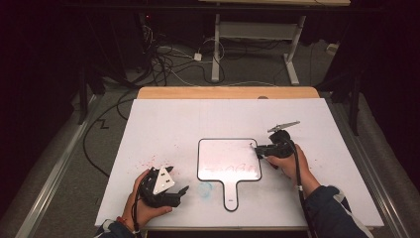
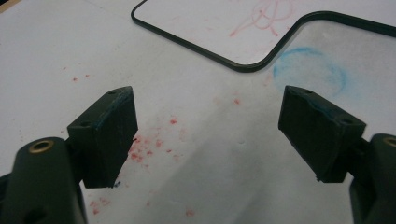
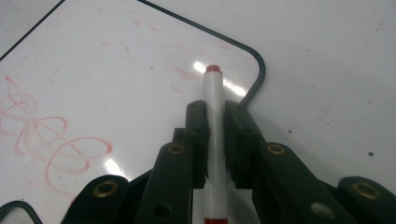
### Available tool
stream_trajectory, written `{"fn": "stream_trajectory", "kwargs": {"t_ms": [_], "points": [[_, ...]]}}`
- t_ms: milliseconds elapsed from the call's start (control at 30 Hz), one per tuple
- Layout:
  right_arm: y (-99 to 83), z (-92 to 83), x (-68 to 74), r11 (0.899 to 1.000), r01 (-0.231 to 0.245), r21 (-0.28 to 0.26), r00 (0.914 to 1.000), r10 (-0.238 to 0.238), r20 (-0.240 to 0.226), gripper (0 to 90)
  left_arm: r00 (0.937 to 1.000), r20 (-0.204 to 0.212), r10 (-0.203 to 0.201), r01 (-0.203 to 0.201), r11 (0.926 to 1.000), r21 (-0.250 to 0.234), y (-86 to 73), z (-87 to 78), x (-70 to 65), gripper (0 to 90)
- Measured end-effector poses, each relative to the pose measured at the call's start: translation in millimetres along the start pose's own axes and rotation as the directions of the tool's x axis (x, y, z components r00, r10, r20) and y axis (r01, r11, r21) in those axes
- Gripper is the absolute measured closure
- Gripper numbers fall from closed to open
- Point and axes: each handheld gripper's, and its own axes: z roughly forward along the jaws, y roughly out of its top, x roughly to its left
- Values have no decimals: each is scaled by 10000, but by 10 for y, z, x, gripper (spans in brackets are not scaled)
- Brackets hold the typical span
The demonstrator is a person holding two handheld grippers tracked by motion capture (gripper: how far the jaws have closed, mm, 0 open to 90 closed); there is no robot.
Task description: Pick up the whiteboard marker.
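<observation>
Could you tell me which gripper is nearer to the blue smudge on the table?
Left. The left gripper rests open just beside the blue smudge; the right gripper holds a marker beyond the whiteboard.

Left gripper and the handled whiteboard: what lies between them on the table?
A smudged blue ring on the table, seen in the left gripper view between the open left gripper and the whiteboard; red specks lie nearer the jaws.

The person's left hand rests low at the near left and holds the left gripper, whose jaws stand wide apart with nothing between them. The right forearm reaches in from the near right; the right gripper points leftward, its jaws clamped tight on a slim white marker.
</observation>
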Motion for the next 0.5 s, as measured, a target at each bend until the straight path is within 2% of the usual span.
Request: {"fn": "stream_trajectory", "kwargs": {"t_ms": [67, 133, 167, 200, 233, 267, 300, 333, 367, 400, 433, 500], "points": [[21, -49, 51, 9993, 270, -252, 9995, -267, 152, 814, 9999, 91, -77, 78, 9999, -77, 13, -1, 1, 189], [50, -130, 132, 9969, 517, -598, 9987, -514, 53, 814, 9995, 161, -260, 264, 9994, -215, 46, 6, 4, 190], [80, -224, 224, 9917, 703, -1076, 9975, -705, 21, 814, 9988, 220, -439, 448, 9982, -401, 93, 11, 8, 190], [80, -224, 224, 9917, 703, -1076, 9975, -705, 21, 814, 9974, 415, -595, 619, 9963, -604, 146, 19, 13, 190], [107, -315, 328, 9822, 936, -1627, 9952, -971, -134, 814, 9959, 608, -663, 711, 9942, -808, 210, 28, 10, 205], [118, -351, 384, 9749, 1079, -1949, 9929, -1154, -278, 814, 9948, 745, -689, 763, 9920, -1007, 282, 41, 0, 211], [125, -385, 445, 9687, 1132, -2209, 9912, -1255, -421, 815, 9884, 1249, -861, 1033, 9849, -1386, 436, 83, -32, 216], [130, -410, 510, 9617, 1238, -2444, 9891, -1394, -474, 815, 9884, 1249, -861, 1033, 9849, -1386, 436, 83, -32, 220], [130, -429, 575, 9524, 1323, -2745, 9862, -1542, -596, 815, 9811, 1730, -863, 1159, 9788, -1689, 603, 150, -85, 231], [129, -443, 642, 9446, 1368, -2984, 9837, -1650, -712, 816, 9777, 1917, -862, 1204, 9772, -1750, 692, 197, -120, 240], [130, -454, 707, 9377, 1455, -3156, 9813, -1774, -748, 815, 9777, 1917, -862, 1204, 9772, -1750, 692, 197, -120, 243], [126, -470, 804, 9223, 1491, -3566, 9777, -1914, -864, 815, 9685, 2313, -918, 1376, 9721, -1901, 832, 285, -180, 264]]}}
